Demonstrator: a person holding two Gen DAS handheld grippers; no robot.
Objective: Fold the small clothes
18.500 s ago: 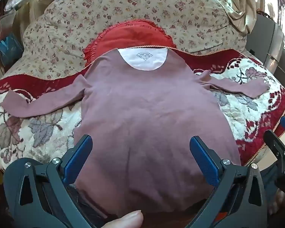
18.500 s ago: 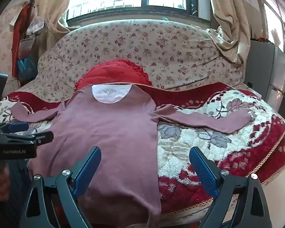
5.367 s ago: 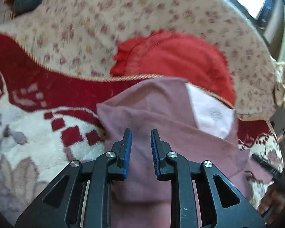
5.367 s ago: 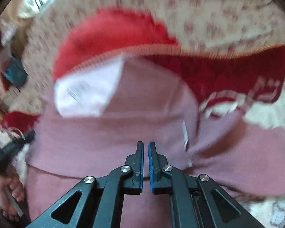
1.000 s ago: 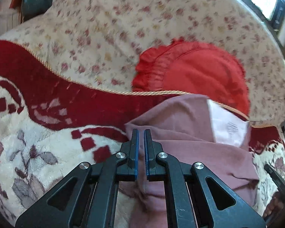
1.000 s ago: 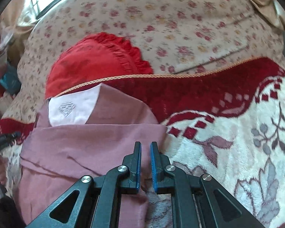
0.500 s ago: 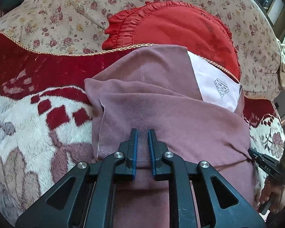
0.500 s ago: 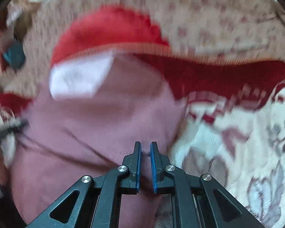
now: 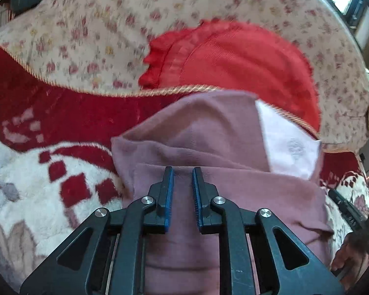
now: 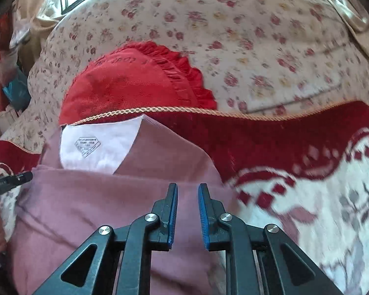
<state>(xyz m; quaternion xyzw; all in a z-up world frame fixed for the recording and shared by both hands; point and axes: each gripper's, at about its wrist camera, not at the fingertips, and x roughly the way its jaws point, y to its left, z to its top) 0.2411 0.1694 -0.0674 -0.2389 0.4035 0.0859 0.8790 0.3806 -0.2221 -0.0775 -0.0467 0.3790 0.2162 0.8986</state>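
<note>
A mauve long-sleeved top with a white inner neck panel lies on the sofa blanket, its lower part folded up across the chest below the neck. My left gripper hovers over the left end of the folded edge, jaws a little apart with nothing between them. In the right wrist view the top and its white panel show too. My right gripper is over the right end of the fold, jaws a little apart and empty.
A red ruffled cushion leans on the floral sofa back just behind the top's neck. The red and cream patterned blanket with gold cord edge covers the seat. The other gripper's tip shows at each view's edge.
Both grippers have opened a little and let go of the folded fabric, which now rests across the chest. The left view has shifted slightly.
</note>
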